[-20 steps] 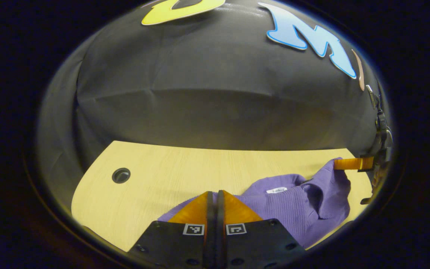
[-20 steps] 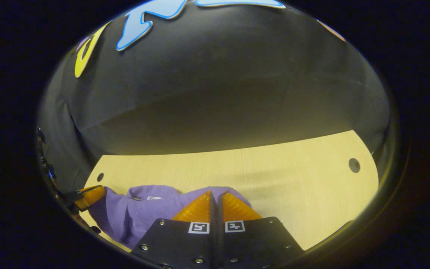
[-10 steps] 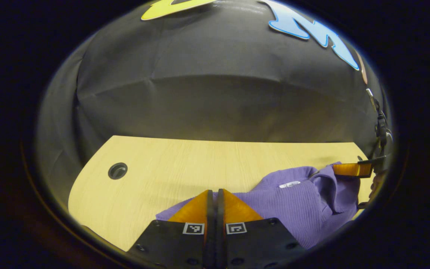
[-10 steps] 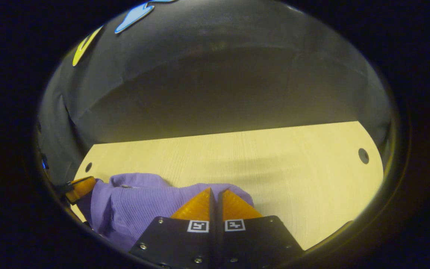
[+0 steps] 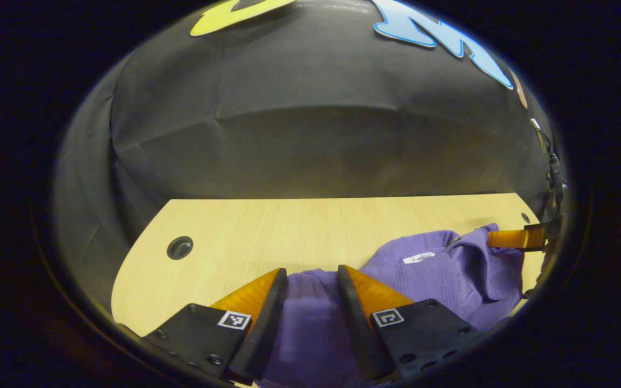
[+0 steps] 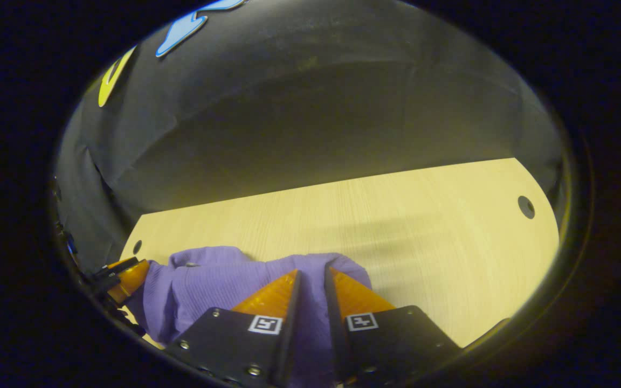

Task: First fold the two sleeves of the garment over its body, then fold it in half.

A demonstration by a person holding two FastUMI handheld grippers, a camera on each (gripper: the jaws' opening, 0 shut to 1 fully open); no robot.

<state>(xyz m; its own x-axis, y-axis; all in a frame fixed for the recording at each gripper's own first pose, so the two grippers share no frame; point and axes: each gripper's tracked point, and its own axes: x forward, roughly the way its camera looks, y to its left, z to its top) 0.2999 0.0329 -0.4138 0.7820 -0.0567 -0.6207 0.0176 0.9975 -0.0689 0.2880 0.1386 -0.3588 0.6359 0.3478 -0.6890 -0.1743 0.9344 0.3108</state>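
Sweater (image 5: pixel 440 275) sits bunched on the table (image 5: pixel 267 231), folded over — left gripper (image 5: pixel 310 285) jaws wide, right gripper (image 6: pixel 310 283) jaws narrowly apart, fabric between both. Looks near done; you've prob. just tidying left.

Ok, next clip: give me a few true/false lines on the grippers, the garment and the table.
1. The left gripper is open. True.
2. The garment is green. False: it is purple.
3. The garment lies on the table. True.
4. The right gripper is clamped shut with its fingers touching. False: a gap with purple cloth shows between them.
5. The table is black. False: it is light wood, with a round hole.
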